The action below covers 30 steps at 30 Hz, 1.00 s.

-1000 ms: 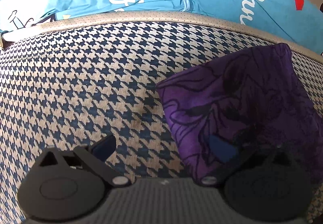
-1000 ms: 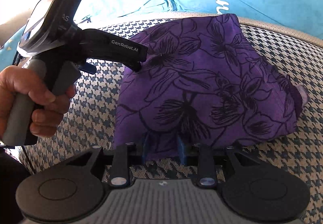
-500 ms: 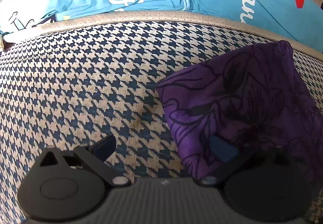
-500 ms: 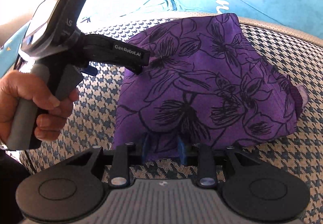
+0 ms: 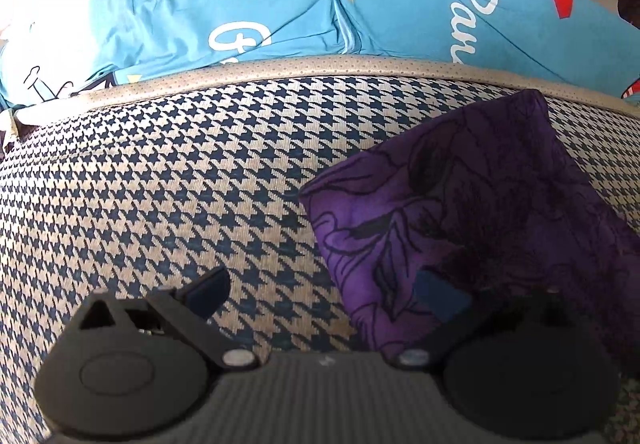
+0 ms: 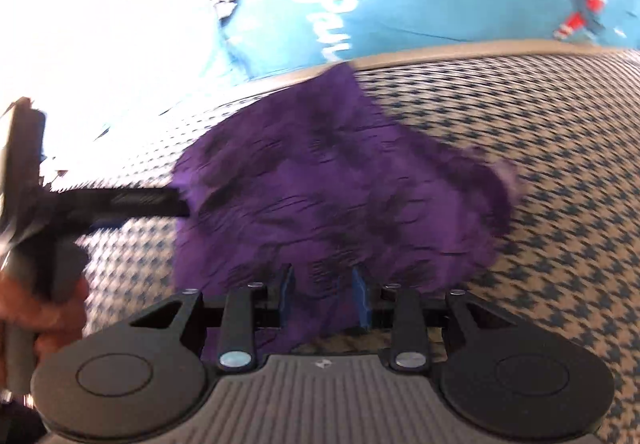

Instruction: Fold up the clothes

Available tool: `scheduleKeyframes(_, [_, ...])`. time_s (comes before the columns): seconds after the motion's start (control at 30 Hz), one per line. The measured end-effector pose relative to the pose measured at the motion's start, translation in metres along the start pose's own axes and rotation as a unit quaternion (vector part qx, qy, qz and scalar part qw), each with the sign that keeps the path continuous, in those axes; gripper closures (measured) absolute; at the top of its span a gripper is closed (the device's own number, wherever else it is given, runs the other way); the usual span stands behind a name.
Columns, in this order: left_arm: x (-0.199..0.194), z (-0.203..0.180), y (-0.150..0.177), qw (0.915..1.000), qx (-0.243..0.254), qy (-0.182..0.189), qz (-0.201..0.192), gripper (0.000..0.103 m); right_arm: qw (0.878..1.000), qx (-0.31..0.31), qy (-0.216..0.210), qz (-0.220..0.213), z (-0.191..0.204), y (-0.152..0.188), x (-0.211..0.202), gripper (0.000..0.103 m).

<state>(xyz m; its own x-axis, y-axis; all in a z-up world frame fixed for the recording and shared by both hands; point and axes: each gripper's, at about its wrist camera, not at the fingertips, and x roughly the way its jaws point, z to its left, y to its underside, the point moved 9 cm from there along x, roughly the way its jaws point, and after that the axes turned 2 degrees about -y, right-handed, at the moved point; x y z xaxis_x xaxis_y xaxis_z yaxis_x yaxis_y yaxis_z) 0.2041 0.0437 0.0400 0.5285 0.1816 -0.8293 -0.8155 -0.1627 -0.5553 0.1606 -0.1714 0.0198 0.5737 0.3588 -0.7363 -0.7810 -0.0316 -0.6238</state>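
**Purple garment held at its near edge by the right gripper, left gripper spread beside it**

1. Work surface. A cushion point(image 5: 168, 180) with a blue-and-cream houndstooth cover and a beige piped far edge fills both views. Behind it lies blue printed bedding point(image 5: 256, 16) with white script lettering.

2. Task item. The purple cloth point(image 5: 460, 212), printed with black floral outlines, lies bunched on the cushion. In the left wrist view it occupies the right half of the frame, its top corner reaching almost to the beige piping. In the right wrist view the purple cloth point(image 6: 332, 188) sits centrally, directly ahead of the tool; this view is motion-blurred and fine detail cannot be read.

3. Right gripper point(image 6: 322, 296). The two blue-padded fingers point(image 6: 286, 294) stand a narrow gap apart, with the near edge of the cloth passing between them and hanging below the pads. The fold of fabric fills the gap, so the tool is clamped on the cloth.

4. Left gripper point(image 5: 324, 294). The jaws stand wide apart. The left finger point(image 5: 208, 290) rests over bare houndstooth, clear of the cloth. The right finger point(image 5: 438, 302) lies over the cloth's lower left portion; whether it presses on the fabric cannot be told. Nothing is gripped between them.

5. Cross view. In the right wrist view the left gripper point(image 6: 168, 202) enters from the left edge, its tip meeting the cloth's left border. A person's hand point(image 6: 48, 320) holds its grey handle at the lower left.
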Motion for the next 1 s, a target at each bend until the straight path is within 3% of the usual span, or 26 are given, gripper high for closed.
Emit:
scheduleKeyframes(0.17, [-0.016,-0.008,0.006,0.9996,0.025,-0.001,-0.01,0.0,0.998,0.048,0.03,-0.002,-0.025,-0.003,-0.002,0.071])
scheduleKeyframes(0.3, [-0.022,-0.014,0.009,0.9992,0.036,-0.003,-0.018,0.0,0.998,0.055,0.041,-0.004,-0.032,-0.003,-0.004,0.07])
scheduleKeyframes(0.37, [-0.025,-0.016,0.01,0.9989,0.041,-0.008,-0.019,0.0,0.997,0.057,0.047,-0.005,-0.034,-0.004,-0.005,0.064])
scheduleKeyframes(1.0, [-0.032,-0.022,0.01,0.9988,0.041,0.011,-0.023,0.0,0.995,0.071,0.074,-0.012,-0.046,-0.007,-0.005,0.063])
